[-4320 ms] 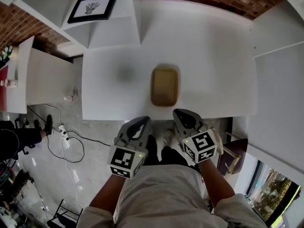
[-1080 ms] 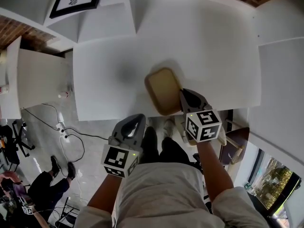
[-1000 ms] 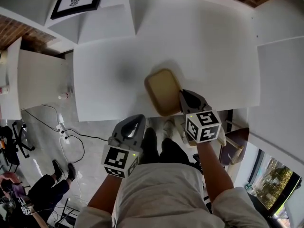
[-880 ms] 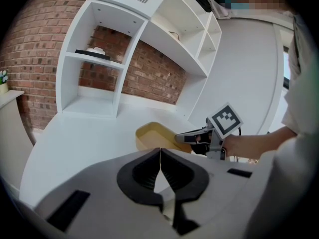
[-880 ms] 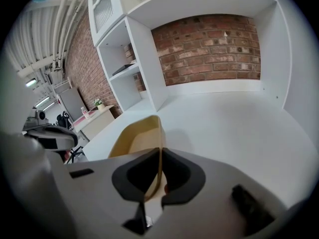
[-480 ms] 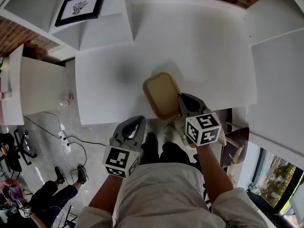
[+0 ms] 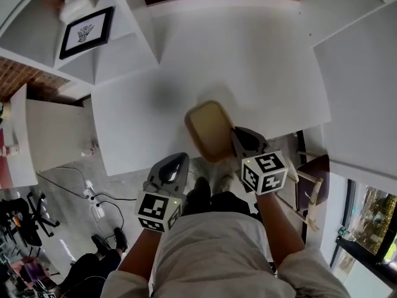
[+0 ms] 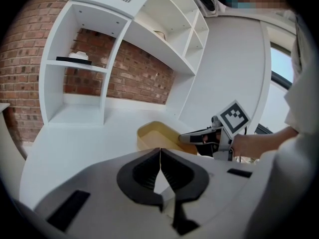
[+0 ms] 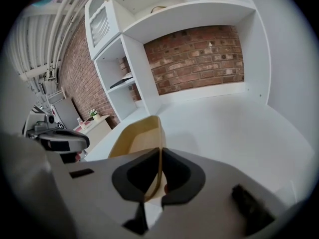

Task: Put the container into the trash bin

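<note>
A shallow tan container (image 7: pixel 208 129) lies tilted at the front edge of the white table (image 7: pixel 260 61), its near end hanging past the edge. My right gripper (image 7: pixel 237 133) is shut on its near right rim. In the right gripper view the thin rim sits pinched between the jaws (image 9: pixel 159 169) and the container (image 9: pixel 137 136) stretches ahead to the left. My left gripper (image 7: pixel 178 159) hangs below the table edge over the floor, shut with nothing in it (image 8: pixel 160 156). From the left gripper view the container (image 8: pixel 154 135) and the right gripper (image 8: pixel 202 136) show ahead. No trash bin is in view.
White shelving with a framed picture (image 7: pixel 87 33) stands at the back left against a brick wall. A low white cabinet (image 7: pixel 43 135) is at the left. A wooden chair (image 7: pixel 310 185) stands at the right. Cables (image 7: pixel 93 194) and a person's legs (image 7: pixel 93 269) are on the floor.
My right gripper went to the container, shut on its rim and pulled it from mid-table toward the front edge, turning it askew. The left gripper stayed low and shut.
</note>
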Motion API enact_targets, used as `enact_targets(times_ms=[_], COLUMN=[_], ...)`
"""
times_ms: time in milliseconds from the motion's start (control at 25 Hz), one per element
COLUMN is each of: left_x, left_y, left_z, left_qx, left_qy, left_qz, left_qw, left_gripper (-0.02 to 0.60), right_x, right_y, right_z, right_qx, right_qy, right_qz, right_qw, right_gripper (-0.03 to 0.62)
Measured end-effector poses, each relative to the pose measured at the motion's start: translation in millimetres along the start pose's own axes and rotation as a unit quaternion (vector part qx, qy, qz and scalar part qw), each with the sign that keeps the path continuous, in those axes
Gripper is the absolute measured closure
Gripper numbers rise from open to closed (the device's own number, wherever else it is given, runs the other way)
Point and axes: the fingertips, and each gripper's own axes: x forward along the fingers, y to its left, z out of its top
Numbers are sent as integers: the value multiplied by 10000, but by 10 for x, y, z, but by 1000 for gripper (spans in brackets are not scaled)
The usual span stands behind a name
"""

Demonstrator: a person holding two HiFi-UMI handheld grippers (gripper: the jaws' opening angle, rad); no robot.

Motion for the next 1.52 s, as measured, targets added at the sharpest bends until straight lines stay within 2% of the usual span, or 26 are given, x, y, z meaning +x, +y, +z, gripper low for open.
enact_targets(times_ms=[400,600,1320,1520], left_x=[202,273,492,525], left_y=[-608,-962,-2523,-2824], left_z=[26,0,-357,-484], left_qx=[374,281,928,1076], left_qy=[113,143,444,519], left_qz=[-510,-723,-1442,-1545], left_qw=[9979,9969,9842,9807], left_gripper=[565,564,564,564], right_x=[-643,-1034,-2573,-2844], right_y=[-357,-581,-1516,-1715], right_z=[-224,-421,-1395,-1683], right_qx=[370,556,1285,1410], right_qy=[-287,-375,-580,-575], right_qz=[-401,-623,-1545,-1723], right_qw=[9981,9958,9779,9732], right_gripper=[557,557,557,557])
